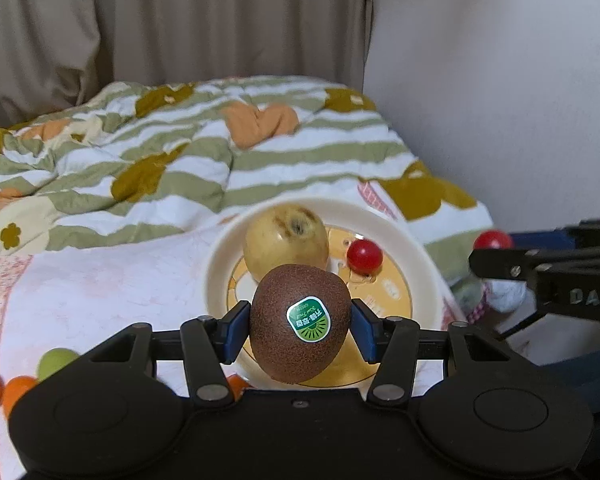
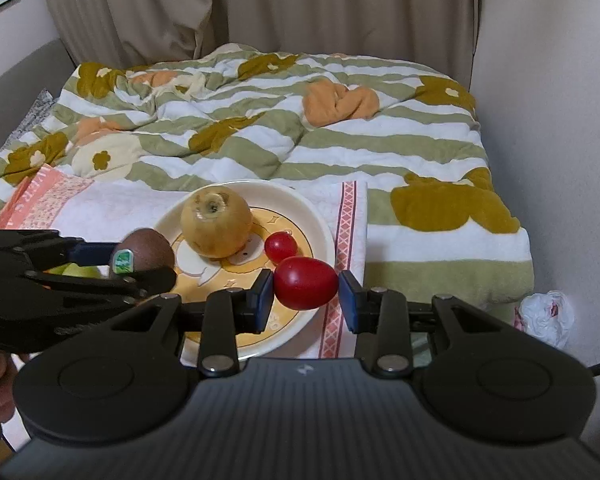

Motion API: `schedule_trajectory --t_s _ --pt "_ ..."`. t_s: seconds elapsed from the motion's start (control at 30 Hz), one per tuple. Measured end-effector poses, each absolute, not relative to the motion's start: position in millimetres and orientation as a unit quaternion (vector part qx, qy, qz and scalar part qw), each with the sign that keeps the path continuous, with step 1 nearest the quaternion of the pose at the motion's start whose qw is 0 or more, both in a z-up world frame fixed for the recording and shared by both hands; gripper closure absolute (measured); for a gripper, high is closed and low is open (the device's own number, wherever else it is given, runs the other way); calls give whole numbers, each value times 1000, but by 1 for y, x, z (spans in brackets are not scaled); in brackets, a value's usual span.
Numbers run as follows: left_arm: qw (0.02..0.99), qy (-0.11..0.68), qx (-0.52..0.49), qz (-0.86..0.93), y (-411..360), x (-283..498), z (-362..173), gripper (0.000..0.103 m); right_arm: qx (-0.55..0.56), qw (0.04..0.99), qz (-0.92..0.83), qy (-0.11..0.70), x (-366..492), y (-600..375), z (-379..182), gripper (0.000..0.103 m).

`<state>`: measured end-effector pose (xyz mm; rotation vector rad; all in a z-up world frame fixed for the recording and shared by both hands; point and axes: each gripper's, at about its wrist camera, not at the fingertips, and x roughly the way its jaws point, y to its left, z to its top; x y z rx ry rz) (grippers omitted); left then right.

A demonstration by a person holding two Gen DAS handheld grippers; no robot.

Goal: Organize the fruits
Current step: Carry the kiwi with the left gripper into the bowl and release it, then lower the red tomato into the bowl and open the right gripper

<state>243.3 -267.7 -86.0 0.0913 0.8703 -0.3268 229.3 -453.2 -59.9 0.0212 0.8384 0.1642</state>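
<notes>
Bed [image 2: 420,148]: soft, uneven support; plate [image 2: 320,236] may tip under a hard drop.
Pear [image 2: 216,222], on plate: crowds the landing space.
Kiwi [image 1: 300,322]: clamped in left fingers [image 1: 236,330] over plate; could roll off.
Tomato [image 2: 305,283]: pinched in right fingers [image 2: 265,298] above rim; may bounce onto bed.

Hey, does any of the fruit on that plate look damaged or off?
Yes. The yellow apple on the plate has dark brown patches around its stem hollow, like bruising or rot. The small tomato beside it looks sound.
</notes>
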Motion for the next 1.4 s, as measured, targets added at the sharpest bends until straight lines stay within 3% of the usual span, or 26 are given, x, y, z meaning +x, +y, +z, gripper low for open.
schedule_trajectory --t_s 0.53,0.63,0.67,1.4 --pt "857 465 107 -194 -292 264 -128 43 29 901 64 429 252 -459 -77 53" --pt "866 445 103 -206 -290 259 -118 8 28 901 62 429 252 -459 -77 53" --pt "870 436 102 -207 -290 257 -113 5 26 901 61 428 252 -459 -76 53" --pt "904 412 51 -100 -224 215 -65 4 -58 871 178 454 263 -410 -107 53"
